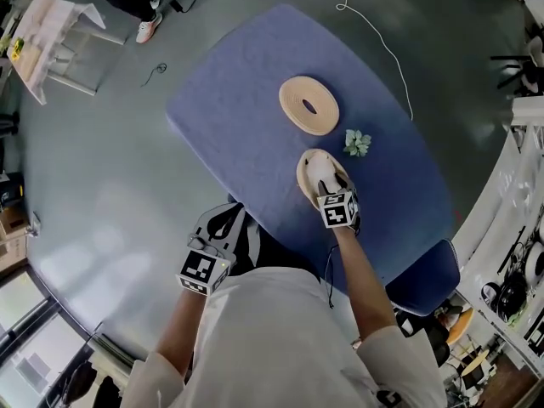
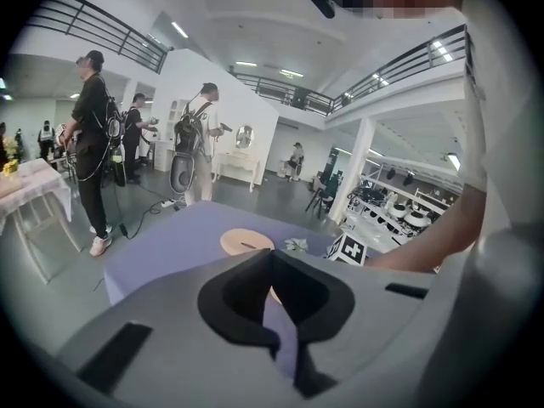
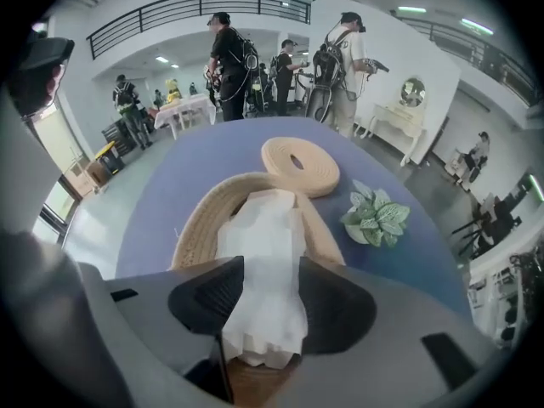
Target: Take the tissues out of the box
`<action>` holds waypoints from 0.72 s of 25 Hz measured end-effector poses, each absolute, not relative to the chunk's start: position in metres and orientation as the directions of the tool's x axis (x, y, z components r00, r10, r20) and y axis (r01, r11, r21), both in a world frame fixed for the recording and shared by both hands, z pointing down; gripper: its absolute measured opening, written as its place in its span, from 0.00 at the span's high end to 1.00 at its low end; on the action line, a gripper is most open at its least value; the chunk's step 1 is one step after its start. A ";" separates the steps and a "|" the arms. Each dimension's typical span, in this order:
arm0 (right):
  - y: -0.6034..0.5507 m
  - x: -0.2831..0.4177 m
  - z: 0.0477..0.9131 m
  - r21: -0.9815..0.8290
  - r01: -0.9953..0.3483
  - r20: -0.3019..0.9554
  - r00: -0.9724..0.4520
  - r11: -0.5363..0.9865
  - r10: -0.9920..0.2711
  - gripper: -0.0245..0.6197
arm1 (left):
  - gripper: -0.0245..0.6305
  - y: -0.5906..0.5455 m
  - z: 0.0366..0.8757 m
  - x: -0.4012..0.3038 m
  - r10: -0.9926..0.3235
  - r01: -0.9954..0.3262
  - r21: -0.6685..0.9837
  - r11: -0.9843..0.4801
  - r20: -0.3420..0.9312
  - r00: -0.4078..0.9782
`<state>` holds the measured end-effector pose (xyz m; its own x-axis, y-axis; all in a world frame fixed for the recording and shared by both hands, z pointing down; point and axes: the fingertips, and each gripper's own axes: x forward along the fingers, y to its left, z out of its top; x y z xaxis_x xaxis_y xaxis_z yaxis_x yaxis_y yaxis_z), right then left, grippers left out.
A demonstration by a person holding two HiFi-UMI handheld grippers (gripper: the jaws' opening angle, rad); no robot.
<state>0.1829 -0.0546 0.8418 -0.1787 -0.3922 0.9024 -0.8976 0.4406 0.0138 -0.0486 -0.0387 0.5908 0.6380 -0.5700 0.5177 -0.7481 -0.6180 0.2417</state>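
Tissues (image 3: 259, 228) lie in the oval box (image 3: 195, 219), long axis toward the woven lid (image 3: 299, 164) beyond, leafy sprig (image 3: 378, 215) beside it — between the right gripper's (image 3: 270, 297) spread jaws; the left gripper's (image 2: 272, 257) jaws meet, empty.

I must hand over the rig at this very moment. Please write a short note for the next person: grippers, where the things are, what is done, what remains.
Left gripper: shut, empty, held off the table near the person's body.
Right gripper: open, pointing down, one jaw on each side of the top tissue, not pressing it.
Woven box: on the blue table, tissues inside.
Slotted lid: off, lying beyond the box.
Done: box opened; no tissue seen outside it.
Left: close on the tissue, lift it out, repeat.
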 end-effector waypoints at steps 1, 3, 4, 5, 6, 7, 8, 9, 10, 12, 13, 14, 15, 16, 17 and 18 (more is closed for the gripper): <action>-0.054 0.182 0.846 0.009 -0.895 0.910 -0.178 0.447 -0.374 0.62 | 0.95 -0.038 0.591 -0.050 -0.573 -0.750 0.242 -0.615 0.517 0.636; -0.053 0.178 0.851 0.003 -0.882 0.923 -0.179 0.471 -0.340 0.63 | 0.95 -0.036 0.592 -0.051 -0.574 -0.752 0.239 -0.614 0.519 0.633; -0.052 0.176 0.853 0.002 -0.875 0.928 -0.179 0.484 -0.327 0.66 | 0.95 -0.035 0.593 -0.052 -0.571 -0.752 0.239 -0.614 0.524 0.633; -0.052 0.175 0.854 0.007 -0.870 0.931 -0.174 0.493 -0.320 0.71 | 0.95 -0.034 0.594 -0.052 -0.567 -0.752 0.239 -0.615 0.529 0.632; -0.052 0.176 0.854 0.018 -0.867 0.933 -0.165 0.497 -0.321 0.78 | 0.95 -0.034 0.595 -0.052 -0.565 -0.752 0.239 -0.614 0.532 0.631; -0.053 0.177 0.853 0.029 -0.868 0.932 -0.156 0.496 -0.327 0.83 | 0.95 -0.034 0.596 -0.053 -0.565 -0.753 0.240 -0.612 0.533 0.629; -0.053 0.177 0.851 0.037 -0.870 0.929 -0.151 0.491 -0.337 0.84 | 0.95 -0.034 0.596 -0.054 -0.567 -0.755 0.241 -0.610 0.533 0.628; -0.054 0.177 0.847 0.040 -0.874 0.924 -0.152 0.484 -0.351 0.86 | 0.95 -0.034 0.595 -0.056 -0.570 -0.757 0.241 -0.607 0.531 0.627; -0.055 0.177 0.842 0.042 -0.879 0.916 -0.156 0.475 -0.369 0.87 | 0.95 -0.035 0.595 -0.058 -0.576 -0.759 0.238 -0.606 0.527 0.625; -0.057 0.177 0.829 0.040 -0.891 0.896 -0.169 0.453 -0.411 0.89 | 0.95 -0.039 0.593 -0.061 -0.586 -0.760 0.232 -0.606 0.516 0.625; -0.057 0.176 0.820 0.034 -0.898 0.884 -0.178 0.440 -0.433 0.89 | 0.95 -0.040 0.592 -0.063 -0.588 -0.760 0.231 -0.608 0.512 0.626; -0.057 0.176 0.811 0.024 -0.904 0.871 -0.190 0.426 -0.454 0.89 | 0.95 -0.040 0.591 -0.065 -0.590 -0.759 0.230 -0.609 0.508 0.628; -0.057 0.176 0.800 0.015 -0.910 0.856 -0.203 0.414 -0.476 0.89 | 0.95 -0.041 0.589 -0.066 -0.591 -0.758 0.229 -0.611 0.504 0.630; -0.056 0.175 0.790 0.009 -0.915 0.839 -0.212 0.403 -0.501 0.89 | 0.95 -0.042 0.588 -0.068 -0.593 -0.756 0.228 -0.613 0.500 0.631; -0.057 0.175 0.781 0.003 -0.921 0.821 -0.220 0.390 -0.527 0.90 | 0.95 -0.043 0.588 -0.070 -0.594 -0.755 0.227 -0.616 0.495 0.634; -0.058 0.176 0.772 -0.003 -0.927 0.803 -0.226 0.376 -0.551 0.90 | 0.95 -0.044 0.587 -0.071 -0.596 -0.752 0.226 -0.619 0.490 0.637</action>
<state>0.1756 -0.0576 0.7716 -0.2259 -0.5514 0.8031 -0.9267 0.3758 -0.0026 -0.0708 -0.0443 0.5869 0.6369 -0.5956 0.4895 -0.7524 -0.6186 0.2263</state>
